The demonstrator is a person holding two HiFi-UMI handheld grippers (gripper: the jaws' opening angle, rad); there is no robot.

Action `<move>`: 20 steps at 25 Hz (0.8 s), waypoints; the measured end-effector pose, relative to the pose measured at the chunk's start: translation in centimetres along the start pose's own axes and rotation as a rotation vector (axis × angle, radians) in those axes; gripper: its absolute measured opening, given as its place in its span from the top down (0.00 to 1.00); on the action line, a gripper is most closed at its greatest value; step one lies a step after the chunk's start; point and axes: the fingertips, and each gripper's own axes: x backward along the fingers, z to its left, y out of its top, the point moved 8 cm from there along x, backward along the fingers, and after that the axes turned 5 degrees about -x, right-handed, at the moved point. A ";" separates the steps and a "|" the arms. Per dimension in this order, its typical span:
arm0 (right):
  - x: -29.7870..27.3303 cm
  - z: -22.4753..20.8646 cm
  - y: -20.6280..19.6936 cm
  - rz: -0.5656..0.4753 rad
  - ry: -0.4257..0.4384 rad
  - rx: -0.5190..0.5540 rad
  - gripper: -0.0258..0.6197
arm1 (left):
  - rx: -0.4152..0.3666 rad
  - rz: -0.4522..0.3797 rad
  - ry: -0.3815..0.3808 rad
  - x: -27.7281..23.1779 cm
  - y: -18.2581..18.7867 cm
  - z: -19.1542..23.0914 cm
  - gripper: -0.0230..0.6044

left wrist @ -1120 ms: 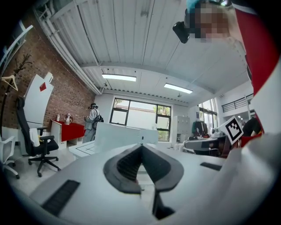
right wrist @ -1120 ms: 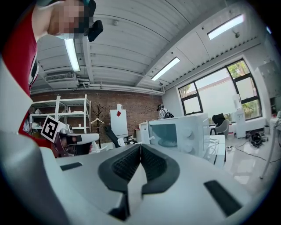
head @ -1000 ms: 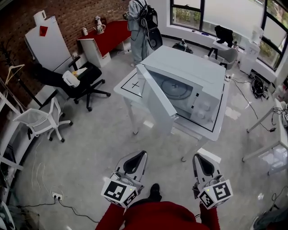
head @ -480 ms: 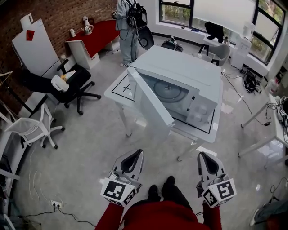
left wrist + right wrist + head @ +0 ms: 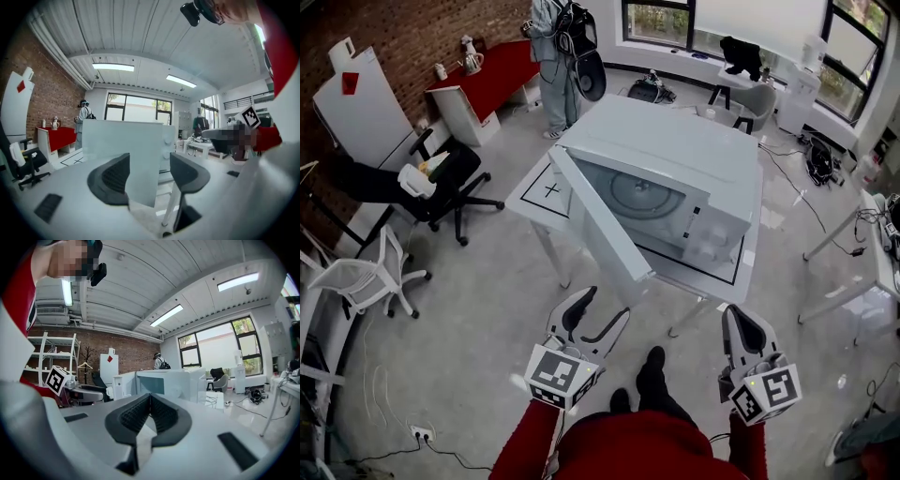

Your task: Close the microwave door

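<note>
The white microwave (image 5: pixel 675 159) stands on a white table (image 5: pixel 748 274), its door (image 5: pixel 600 234) swung open toward me on the left side. My left gripper (image 5: pixel 605 307) hovers just short of the door's lower edge, jaws opening, with nothing between them. In the left gripper view, the left gripper (image 5: pixel 149 166) points at the door (image 5: pixel 126 150), which stands beyond the fingertips. My right gripper (image 5: pixel 737 315) is shut and empty, below the table's near right corner. From the right gripper view, the right gripper (image 5: pixel 150 399) faces the microwave (image 5: pixel 164 383) further off.
A black office chair (image 5: pixel 441 178) and a white chair (image 5: pixel 366 272) stand at the left. A person (image 5: pixel 553 47) stands by the red desk (image 5: pixel 487 75) behind. Another table (image 5: pixel 862 253) is at the right. A power strip (image 5: pixel 422 433) lies on the floor.
The left gripper's jaws went from shut to open. Both grippers moved forward toward the microwave, the left one closing in on the open door. The right gripper stayed shut.
</note>
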 end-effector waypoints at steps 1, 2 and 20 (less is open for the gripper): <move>-0.2 -0.3 0.0 0.000 -0.001 0.000 0.94 | -0.008 0.011 -0.014 -0.7 0.0 0.0 0.54; -0.3 -0.6 0.0 0.001 -0.005 -0.003 0.94 | -0.016 0.022 -0.026 -1.4 -0.1 0.0 0.54; -2.8 -5.7 -0.6 0.039 -0.033 -0.071 0.94 | 0.022 0.017 -0.113 -9.0 0.4 -0.9 0.55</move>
